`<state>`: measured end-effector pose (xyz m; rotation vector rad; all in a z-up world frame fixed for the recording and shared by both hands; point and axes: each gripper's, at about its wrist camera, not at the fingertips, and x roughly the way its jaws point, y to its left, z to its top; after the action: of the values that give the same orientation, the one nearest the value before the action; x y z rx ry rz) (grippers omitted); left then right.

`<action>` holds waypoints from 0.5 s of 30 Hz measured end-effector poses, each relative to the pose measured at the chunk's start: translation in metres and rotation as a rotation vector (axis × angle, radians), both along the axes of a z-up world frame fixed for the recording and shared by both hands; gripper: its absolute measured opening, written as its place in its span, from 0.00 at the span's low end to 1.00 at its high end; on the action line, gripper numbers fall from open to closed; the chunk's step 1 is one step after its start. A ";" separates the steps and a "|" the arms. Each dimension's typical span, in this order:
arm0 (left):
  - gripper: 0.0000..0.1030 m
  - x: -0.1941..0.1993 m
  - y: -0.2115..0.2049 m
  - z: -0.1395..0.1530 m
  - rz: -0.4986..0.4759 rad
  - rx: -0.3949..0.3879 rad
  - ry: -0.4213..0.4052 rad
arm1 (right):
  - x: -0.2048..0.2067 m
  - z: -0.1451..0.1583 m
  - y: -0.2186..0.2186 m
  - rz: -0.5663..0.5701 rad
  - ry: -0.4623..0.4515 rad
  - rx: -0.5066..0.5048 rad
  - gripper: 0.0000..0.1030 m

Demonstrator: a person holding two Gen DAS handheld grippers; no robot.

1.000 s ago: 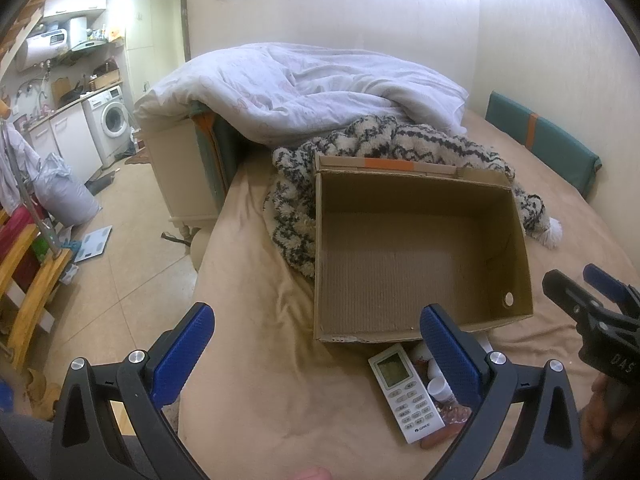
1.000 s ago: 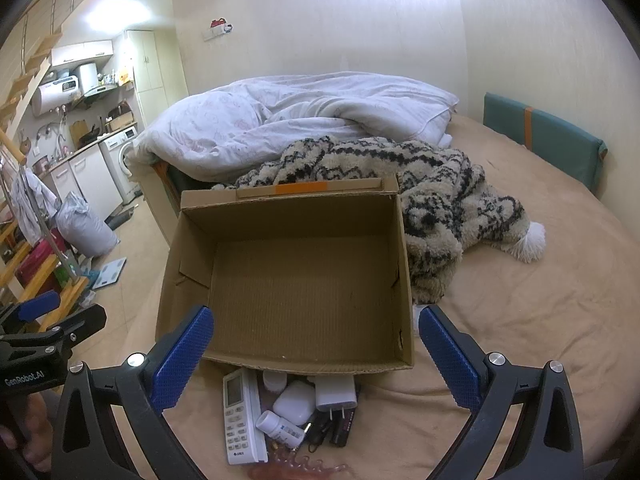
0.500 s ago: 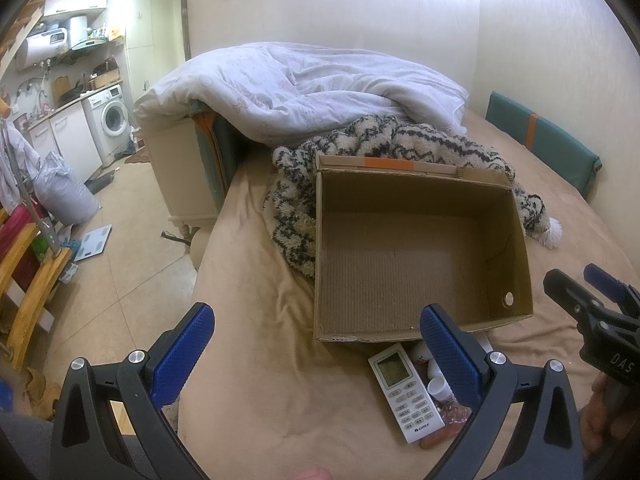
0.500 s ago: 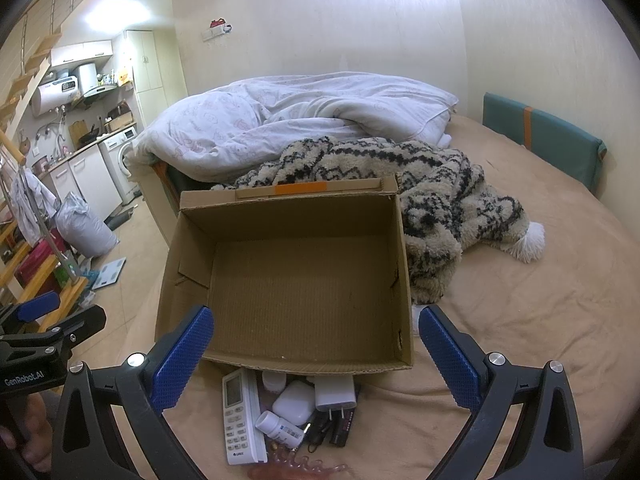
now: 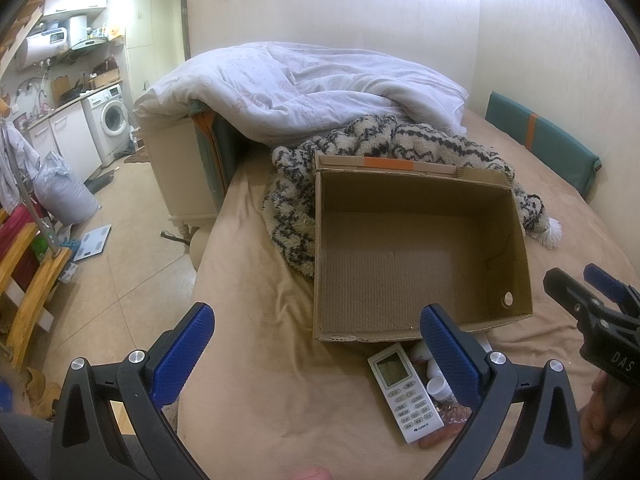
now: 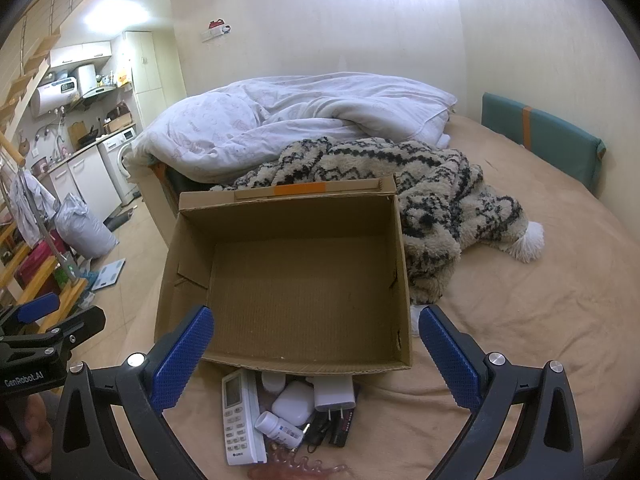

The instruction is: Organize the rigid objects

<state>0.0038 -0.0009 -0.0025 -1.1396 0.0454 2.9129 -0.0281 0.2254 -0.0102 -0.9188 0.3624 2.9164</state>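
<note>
Both pairs of blue-padded fingers are spread wide and empty, the right gripper and left gripper hovering near the open brown cardboard box. Just before its near wall huddle a white remote control, white earbud case, white charger plug and small white pill bottle, probably gathered for boxing

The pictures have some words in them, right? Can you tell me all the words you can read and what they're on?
"GREE": bottom of the white remote.
"GenRobot.AI": body of the left gripper, seen in the right wrist view.
"DAS": body of the right gripper, cut off at the picture's edge.
Too small or blurred: the remote's buttons and the pill bottle label.
</note>
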 end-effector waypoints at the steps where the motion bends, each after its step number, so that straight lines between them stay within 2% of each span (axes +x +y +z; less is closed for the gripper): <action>1: 0.99 0.000 0.000 0.000 0.000 0.000 0.000 | 0.000 -0.001 0.000 0.000 0.000 0.000 1.00; 15: 0.99 0.000 0.000 0.000 -0.006 -0.003 0.000 | 0.000 0.000 0.000 -0.004 0.001 0.001 1.00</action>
<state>0.0040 -0.0010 -0.0027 -1.1385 0.0528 2.9086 -0.0281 0.2254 -0.0102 -0.9153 0.3627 2.9131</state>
